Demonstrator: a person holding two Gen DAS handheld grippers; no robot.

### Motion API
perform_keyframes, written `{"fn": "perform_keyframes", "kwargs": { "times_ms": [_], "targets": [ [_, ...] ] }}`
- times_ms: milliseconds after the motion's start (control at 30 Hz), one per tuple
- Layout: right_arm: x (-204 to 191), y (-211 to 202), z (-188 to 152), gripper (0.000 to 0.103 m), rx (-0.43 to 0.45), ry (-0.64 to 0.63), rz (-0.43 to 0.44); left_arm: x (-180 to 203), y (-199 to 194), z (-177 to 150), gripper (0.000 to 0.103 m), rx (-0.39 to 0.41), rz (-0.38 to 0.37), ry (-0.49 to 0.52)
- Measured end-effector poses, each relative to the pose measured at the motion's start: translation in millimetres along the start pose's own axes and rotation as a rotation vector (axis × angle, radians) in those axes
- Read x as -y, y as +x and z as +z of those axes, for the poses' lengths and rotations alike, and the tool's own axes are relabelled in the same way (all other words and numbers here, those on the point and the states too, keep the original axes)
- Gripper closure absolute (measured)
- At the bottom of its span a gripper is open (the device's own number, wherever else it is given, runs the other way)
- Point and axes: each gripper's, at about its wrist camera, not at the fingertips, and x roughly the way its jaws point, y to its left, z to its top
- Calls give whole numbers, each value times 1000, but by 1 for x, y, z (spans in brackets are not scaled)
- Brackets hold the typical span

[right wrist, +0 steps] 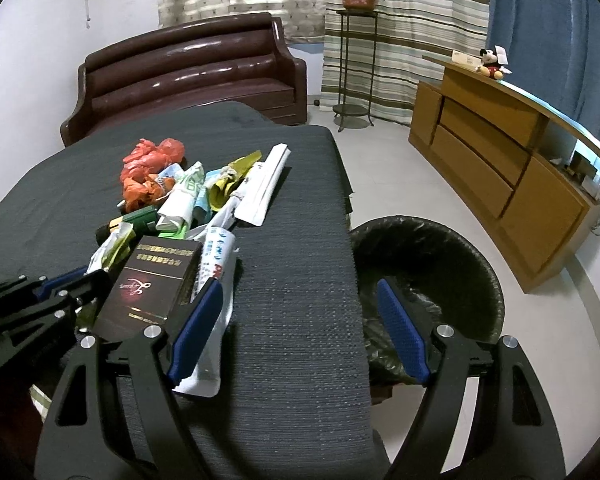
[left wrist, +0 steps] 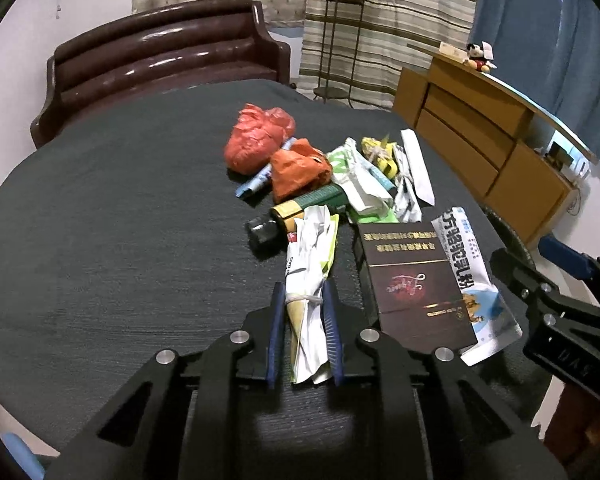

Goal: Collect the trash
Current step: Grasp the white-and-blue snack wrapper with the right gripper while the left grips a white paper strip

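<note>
Where trash [left wrist: 340, 184] litters it, the table [left wrist: 120, 220] fronts a sofa [left wrist: 160, 52].

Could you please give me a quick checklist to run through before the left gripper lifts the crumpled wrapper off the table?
1. Left gripper shut on the wrapper: ok.
2. Nothing else caught between its fingers: ok; the dark box lies beside it.
3. Bin lined, open, next to the table: ok.
4. Right gripper open and holding nothing: ok.
5. Right gripper clear of the path to the bin: not ok; it hangs over that table edge.
6. Whether the wrapper's far end is free of the pile: cannot tell.
</note>
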Motion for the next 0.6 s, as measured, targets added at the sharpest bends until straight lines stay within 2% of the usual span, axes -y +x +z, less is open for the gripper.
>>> {"fn": "perform_keyframes", "kwargs": {
  "times_ms": [200, 233, 300, 433, 600],
  "targets": [
    [-8, 1, 0, 28, -5, -12, 15, -14, -6, 0, 83, 15, 37, -31],
    [-10, 2, 0, 34, -15, -12, 28, -15, -7, 0, 83, 18, 45, -34],
    [-12, 4, 0, 37, -25, -12, 41, -17, -9, 0, 83, 29, 64, -34],
    [-18, 7, -1, 49, -40, -25, 69, -15, -12, 0, 83, 55, 102, -18],
    [-26, 11, -4, 64, -69, -35, 120, -19, -11, 1, 83, 54, 108, -27]
  ]
}}
